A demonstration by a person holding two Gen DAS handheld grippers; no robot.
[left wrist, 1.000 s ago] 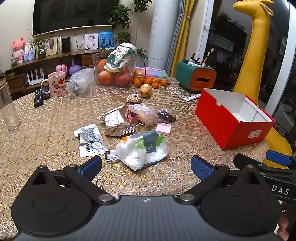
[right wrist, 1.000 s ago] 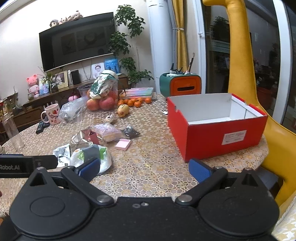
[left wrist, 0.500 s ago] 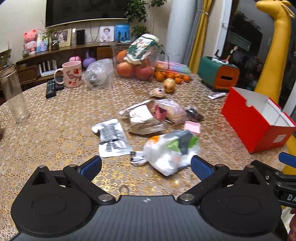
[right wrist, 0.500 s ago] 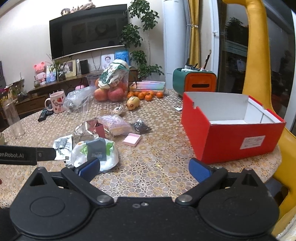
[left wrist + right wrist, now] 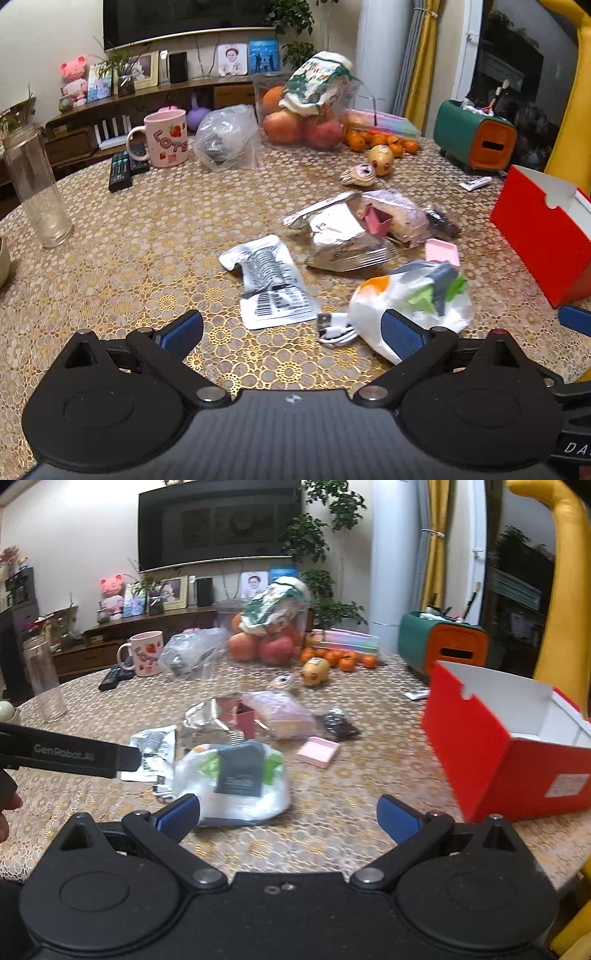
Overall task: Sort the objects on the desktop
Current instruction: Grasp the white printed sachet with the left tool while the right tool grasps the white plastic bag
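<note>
The left gripper (image 5: 291, 330) is spread wide with nothing between its blue pads, held low over the patterned tablecloth (image 5: 147, 240). The right gripper (image 5: 288, 812) is likewise released and empty, positioned beside it over the table's near edge. Directly ahead of the left gripper lies a flat white printed sachet (image 5: 267, 282), with a white USB cable (image 5: 334, 330) just beside its lower corner. The cable touches a white plastic bag (image 5: 413, 299) holding grey and green packets, which sits just ahead of the right gripper's left pad in the right wrist view. Behind the bag are a crumpled silver foil pouch (image 5: 341, 236), a wrapped pastry (image 5: 397, 216) and a small pink tray (image 5: 442, 252), grouped closely near the table centre. A small dark packet (image 5: 338, 722) lies just beside the pastry. An open red box (image 5: 509, 746), white inside, stands at the right side of the table, well apart from the clutter. Farther back are a pink mug (image 5: 162, 138), remote controls (image 5: 123, 170), a glass jar (image 5: 37, 192) and a container of fruit (image 5: 306, 110).
</note>
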